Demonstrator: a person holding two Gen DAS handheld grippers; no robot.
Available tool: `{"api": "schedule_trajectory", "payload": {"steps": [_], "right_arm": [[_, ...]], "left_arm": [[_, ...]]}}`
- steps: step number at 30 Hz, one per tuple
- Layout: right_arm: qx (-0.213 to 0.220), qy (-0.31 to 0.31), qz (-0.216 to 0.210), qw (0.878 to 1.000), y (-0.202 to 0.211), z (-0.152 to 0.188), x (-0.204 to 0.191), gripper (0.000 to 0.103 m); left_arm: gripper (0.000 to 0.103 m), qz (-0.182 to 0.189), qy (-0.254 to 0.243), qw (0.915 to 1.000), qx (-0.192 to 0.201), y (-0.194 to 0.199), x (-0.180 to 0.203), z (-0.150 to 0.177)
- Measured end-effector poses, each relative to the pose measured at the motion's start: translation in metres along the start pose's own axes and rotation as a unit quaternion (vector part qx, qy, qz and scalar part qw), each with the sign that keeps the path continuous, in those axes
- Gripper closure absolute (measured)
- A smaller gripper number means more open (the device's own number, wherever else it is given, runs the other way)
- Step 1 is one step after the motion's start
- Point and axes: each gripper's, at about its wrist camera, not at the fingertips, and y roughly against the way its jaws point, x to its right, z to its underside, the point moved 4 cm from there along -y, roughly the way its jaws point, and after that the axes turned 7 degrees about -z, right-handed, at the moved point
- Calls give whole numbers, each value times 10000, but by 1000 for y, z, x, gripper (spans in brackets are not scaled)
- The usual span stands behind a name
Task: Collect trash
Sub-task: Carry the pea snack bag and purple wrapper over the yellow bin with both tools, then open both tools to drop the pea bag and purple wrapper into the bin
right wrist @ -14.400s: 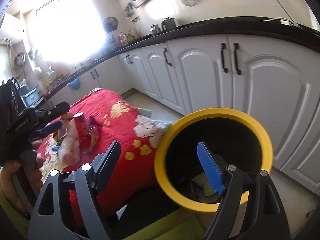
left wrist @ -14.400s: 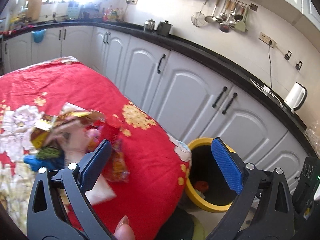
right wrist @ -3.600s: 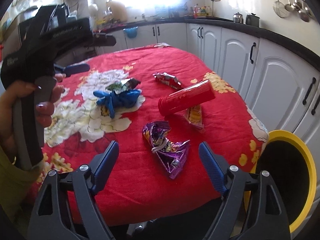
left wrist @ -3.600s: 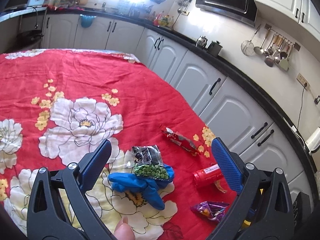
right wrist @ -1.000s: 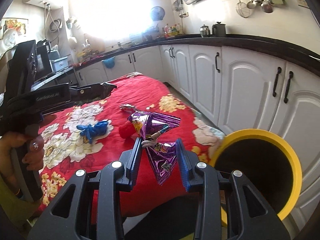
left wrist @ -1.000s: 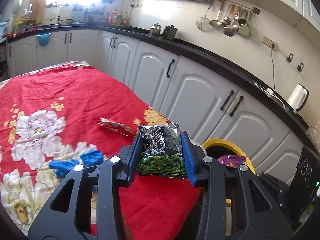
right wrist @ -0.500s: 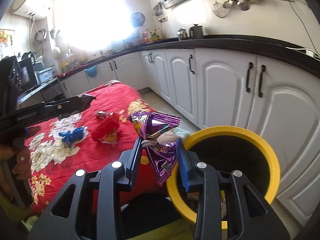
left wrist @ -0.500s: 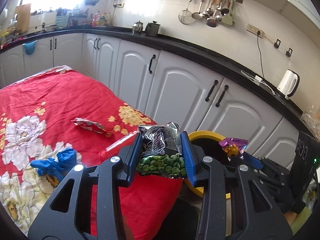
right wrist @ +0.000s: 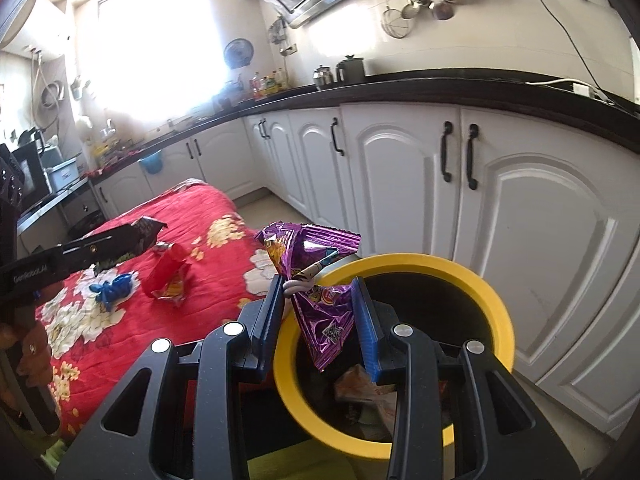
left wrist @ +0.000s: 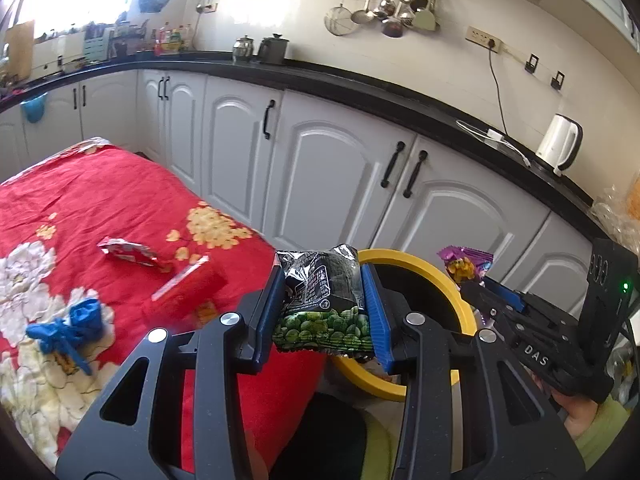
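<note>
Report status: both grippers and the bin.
Left gripper shut on green pea packet. Right gripper shut on purple foil wrapper over yellow-rimmed bin. Path clear.

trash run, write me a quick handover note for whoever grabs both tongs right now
Left tongs: shut on the green pea packet, near the yellow bin.
Right tongs: shut on the purple wrapper, above the bin's rim.
Done: some trash already lies in the bin.
Left: drop both packets in, then fetch from the red tablecloth the red wrapper, red tube and blue glove.
</note>
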Motion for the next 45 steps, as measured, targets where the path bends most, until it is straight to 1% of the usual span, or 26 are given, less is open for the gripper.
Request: {"api": "schedule_trajectory", "payload": {"steps": [10,19,26,37,42,44,45], "right_arm": [[17,-251,236,9994,2,3,30,70],[-107,-445,352,9983,-5,13,51,70],[-271,-576,348,9974,-14,26,64,70],[-475,-753,357,9954,-25,38,80,70],[-505,-862,373,9943,-26,41,88,68],[-508,-905,386,9939,-26,42,90,67],[-509,-930,385,9936,-26,43,91,67]], "left_arm": [[71,238,-307,9992,-138,-26,43,7],[71,371,-541,9974,-307,-52,72,15],[71,420,-617,9962,-458,-73,82,22],[71,552,-669,9925,-866,-111,93,41],[71,597,-642,9912,-989,-123,96,45],[70,624,-608,9910,-1014,-125,96,46],[67,632,-602,9910,-1016,-125,96,47]]}}
